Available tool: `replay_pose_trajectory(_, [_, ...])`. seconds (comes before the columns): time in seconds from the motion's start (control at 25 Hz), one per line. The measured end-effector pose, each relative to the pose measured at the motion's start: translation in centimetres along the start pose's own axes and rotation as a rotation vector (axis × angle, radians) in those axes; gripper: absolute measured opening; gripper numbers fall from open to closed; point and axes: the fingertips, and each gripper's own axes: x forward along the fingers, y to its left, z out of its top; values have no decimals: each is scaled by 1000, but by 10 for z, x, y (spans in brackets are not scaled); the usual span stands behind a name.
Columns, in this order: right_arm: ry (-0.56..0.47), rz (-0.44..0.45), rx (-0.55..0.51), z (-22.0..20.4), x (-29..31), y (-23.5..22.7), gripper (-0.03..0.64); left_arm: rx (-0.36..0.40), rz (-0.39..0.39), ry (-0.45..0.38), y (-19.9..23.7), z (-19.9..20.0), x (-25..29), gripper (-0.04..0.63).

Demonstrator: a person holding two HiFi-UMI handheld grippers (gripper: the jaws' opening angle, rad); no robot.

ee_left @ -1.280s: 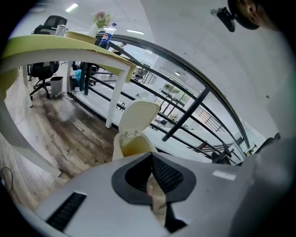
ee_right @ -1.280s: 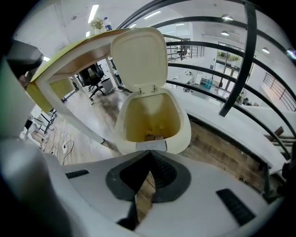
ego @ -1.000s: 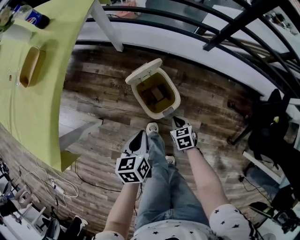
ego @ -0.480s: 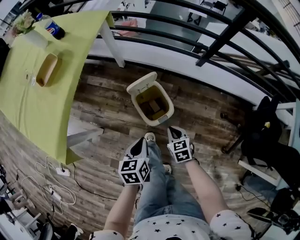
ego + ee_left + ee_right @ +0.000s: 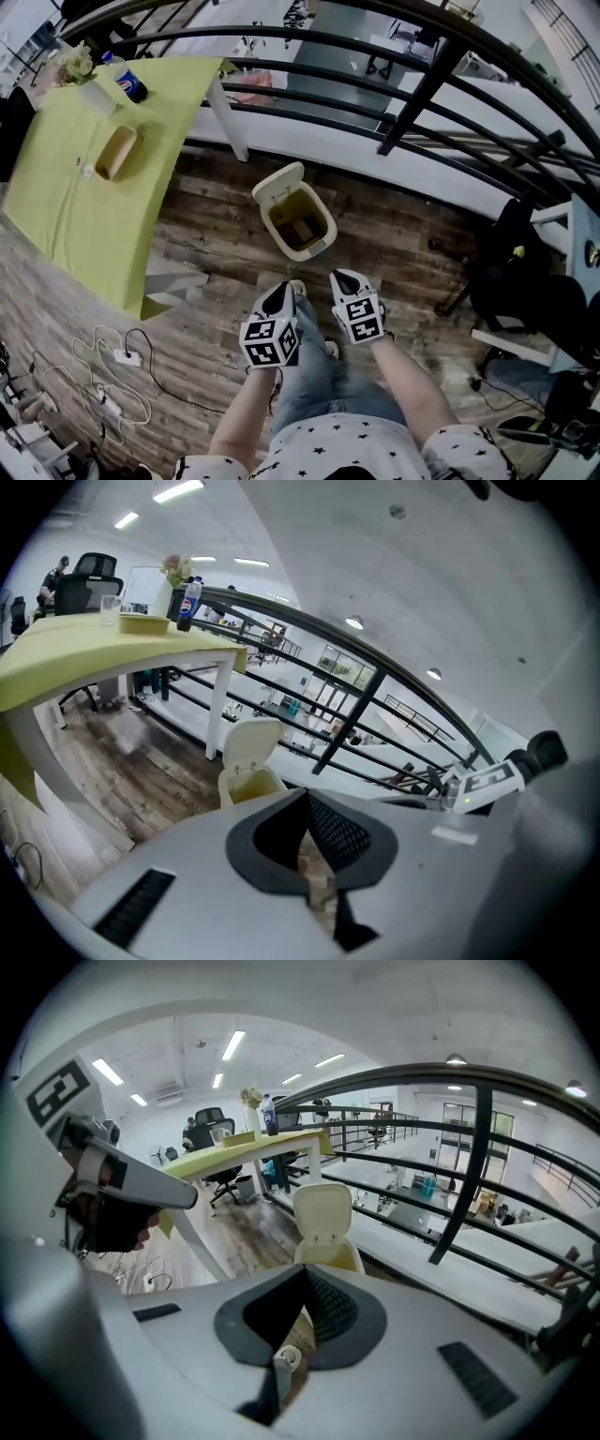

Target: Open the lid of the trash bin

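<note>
A cream trash bin (image 5: 321, 246) stands on the wooden floor with its lid (image 5: 279, 184) tipped up and back; some scraps lie inside. Both grippers hang near my knees, short of the bin and touching nothing. The left gripper (image 5: 278, 292) and right gripper (image 5: 343, 279) have their jaws closed together, empty. The left gripper view looks past the left gripper (image 5: 307, 794) at the raised lid (image 5: 249, 745). In the right gripper view, beyond the right gripper (image 5: 305, 1274), the upright lid (image 5: 322, 1213) rises above the bin (image 5: 330, 1255).
A yellow-green table (image 5: 75, 187) with a bottle (image 5: 129, 82) and a wooden tray (image 5: 116, 152) stands left; its white leg (image 5: 225, 112) is near the bin. A black railing (image 5: 422, 94) runs behind. Dark chair (image 5: 511, 272) right, cables (image 5: 122, 356) lower left.
The head view has pulled up and back, so the bin looks smaller and farther. Both grippers have drawn back from the bin toward my body. The lid stays raised.
</note>
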Motion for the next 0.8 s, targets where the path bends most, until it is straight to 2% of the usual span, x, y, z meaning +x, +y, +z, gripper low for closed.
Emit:
replay_pose_trajectory(0.44, [-120,-5,-20,42,-88,28,-8,29,-20,-48,-34,16,-56,12])
replay_pose_trajectory(0.8, [-194,-23,-29,51,-148,46,-8,44,-46,-90,-66,14,-100,12])
